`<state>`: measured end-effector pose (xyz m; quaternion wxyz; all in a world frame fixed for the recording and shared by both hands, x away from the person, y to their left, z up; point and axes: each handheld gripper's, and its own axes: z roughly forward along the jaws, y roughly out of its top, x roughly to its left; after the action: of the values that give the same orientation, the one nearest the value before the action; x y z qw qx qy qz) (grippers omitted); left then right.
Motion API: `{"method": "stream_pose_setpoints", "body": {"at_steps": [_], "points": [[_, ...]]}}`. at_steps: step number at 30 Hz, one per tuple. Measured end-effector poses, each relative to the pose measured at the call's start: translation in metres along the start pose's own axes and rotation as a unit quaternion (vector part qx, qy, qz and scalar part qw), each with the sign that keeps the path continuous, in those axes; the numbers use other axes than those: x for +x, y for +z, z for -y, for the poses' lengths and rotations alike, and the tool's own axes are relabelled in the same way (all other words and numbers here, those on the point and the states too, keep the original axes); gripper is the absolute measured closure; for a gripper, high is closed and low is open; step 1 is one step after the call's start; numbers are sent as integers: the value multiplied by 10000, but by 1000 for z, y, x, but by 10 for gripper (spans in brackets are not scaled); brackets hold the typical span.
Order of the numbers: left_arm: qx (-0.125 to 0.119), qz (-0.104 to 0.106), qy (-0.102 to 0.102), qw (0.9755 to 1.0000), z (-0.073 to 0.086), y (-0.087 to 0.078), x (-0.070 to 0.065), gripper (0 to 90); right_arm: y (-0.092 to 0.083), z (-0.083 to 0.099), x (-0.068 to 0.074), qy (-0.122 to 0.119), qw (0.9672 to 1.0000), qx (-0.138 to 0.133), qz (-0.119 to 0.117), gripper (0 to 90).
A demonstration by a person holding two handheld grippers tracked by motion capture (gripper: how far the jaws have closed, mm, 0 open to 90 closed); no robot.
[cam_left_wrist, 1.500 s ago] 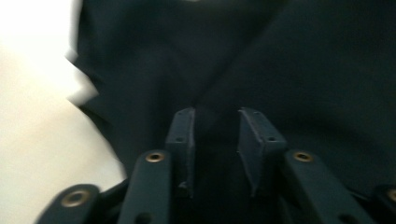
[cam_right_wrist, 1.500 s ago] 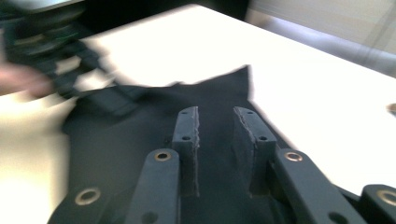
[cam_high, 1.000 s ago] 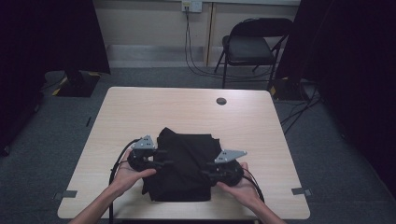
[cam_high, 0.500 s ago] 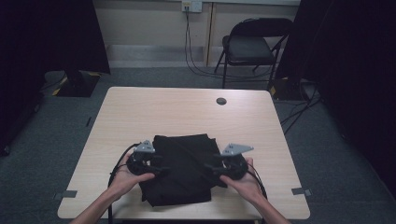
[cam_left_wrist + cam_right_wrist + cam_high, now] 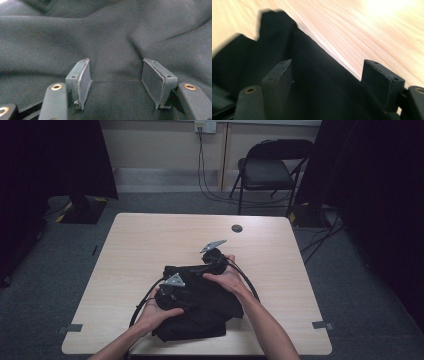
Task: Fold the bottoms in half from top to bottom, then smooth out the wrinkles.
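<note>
A black cloth lies rumpled on the near half of the light wooden table. My left gripper rests low over the cloth's left part. Its jaws have just been opening and, in the left gripper view, stand apart with the cloth lying slack under them, not pinched. My right gripper hovers at the cloth's far edge, pointing left. Its jaws have just opened wide. The cloth's edge runs between them untouched, with bare table beyond.
A round cable hole sits near the table's far edge. A black folding chair stands behind the table, with cables on the floor. Grey tape marks lie on the carpet by the near corners. Dark curtains hang at both sides.
My right hand has let go of the cloth's right side and swung left and away to its far edge. My left hand shifted slightly inward and down. Both sets of jaws have opened.
</note>
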<state>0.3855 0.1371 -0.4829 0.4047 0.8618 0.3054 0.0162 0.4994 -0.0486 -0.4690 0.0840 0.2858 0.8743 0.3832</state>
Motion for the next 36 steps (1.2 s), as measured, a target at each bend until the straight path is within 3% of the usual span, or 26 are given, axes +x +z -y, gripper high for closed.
{"method": "stream_pose_setpoints", "body": {"at_steps": [3,6,7,12,13,14,17,19,20,25,31,34,36], "points": [[17,-14,42,10000,1,1,0,405,12,2,-6,87,9999,108,28,215],[7,-25,56,10000,1,2,2,422,22,4,-8,14,9996,280,85,182],[44,-90,164,9998,0,2,2,440,23,5,-8,3,9995,311,89,165],[45,-111,179,9998,0,2,2,454,25,11,-12,67,9997,218,14,163],[41,-142,171,9997,1,2,2,459,25,11,-11,65,9998,199,-22,180],[31,-170,172,9997,1,2,2,476,23,12,-10,13,9998,189,-81,252],[27,-188,196,9996,1,2,1,483,15,15,-9,-63,9980,229,-594,554],[34,-210,218,9995,1,2,1,490,12,19,-9,106,9959,259,-860,710],[33,-221,231,9995,1,2,1,499,10,21,-9,162,9950,257,-953,745],[20,-278,353,9990,0,3,6,569,-5,23,-9,172,9953,78,-945,792],[-100,-536,307,9980,-14,12,24,578,-36,8,-11,202,9950,-480,-847,816],[-321,-682,181,9970,-16,15,29,534,-43,3,-11,96,9958,-502,-765,818],[-324,-882,380,9948,-19,10,26,442,-44,1,-11,63,9962,-498,-715,818]]}}
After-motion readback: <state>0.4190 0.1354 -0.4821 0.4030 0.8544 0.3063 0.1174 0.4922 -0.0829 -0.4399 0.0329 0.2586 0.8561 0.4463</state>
